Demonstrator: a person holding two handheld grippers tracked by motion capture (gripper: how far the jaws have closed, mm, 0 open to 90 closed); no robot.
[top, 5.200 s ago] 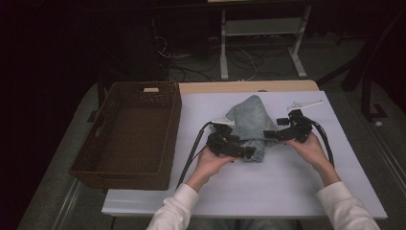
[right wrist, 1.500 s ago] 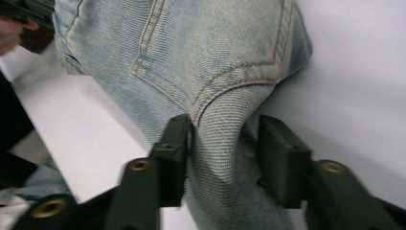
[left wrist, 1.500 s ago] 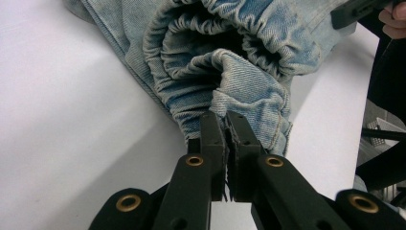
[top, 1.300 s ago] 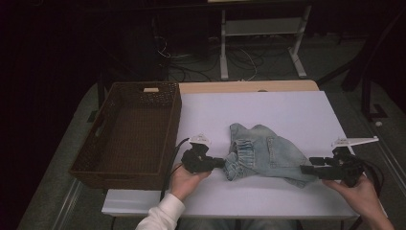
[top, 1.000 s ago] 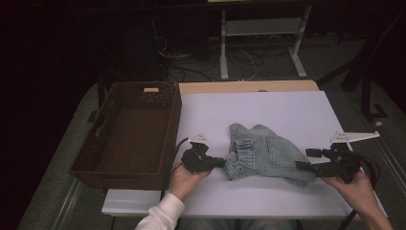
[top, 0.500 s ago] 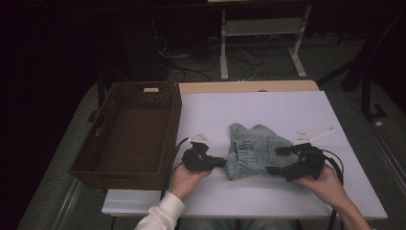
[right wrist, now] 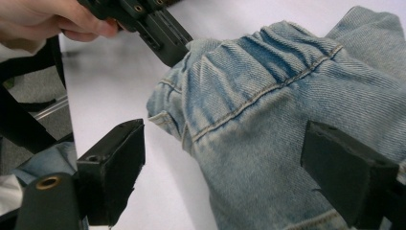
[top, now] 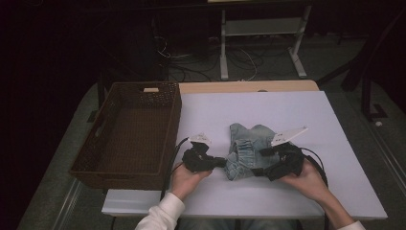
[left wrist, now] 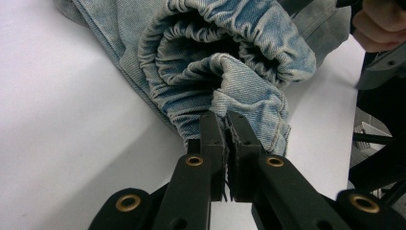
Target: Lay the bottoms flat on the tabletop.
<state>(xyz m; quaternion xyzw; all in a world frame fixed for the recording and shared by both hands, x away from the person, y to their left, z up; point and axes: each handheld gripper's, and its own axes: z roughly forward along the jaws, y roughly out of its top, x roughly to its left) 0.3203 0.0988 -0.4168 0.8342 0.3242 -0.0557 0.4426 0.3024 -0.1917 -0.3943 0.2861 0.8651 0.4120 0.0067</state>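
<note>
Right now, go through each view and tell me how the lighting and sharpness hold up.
High view: dim overall, the floor behind nearly black, the white table lit evenly, no glare. Left gripper view: bright and crisp on the denim garment, the left gripper sharp where it pinches the fabric. Right gripper view: denim seams sharp, the right gripper with near jaws soft, the far background blurred.
</note>
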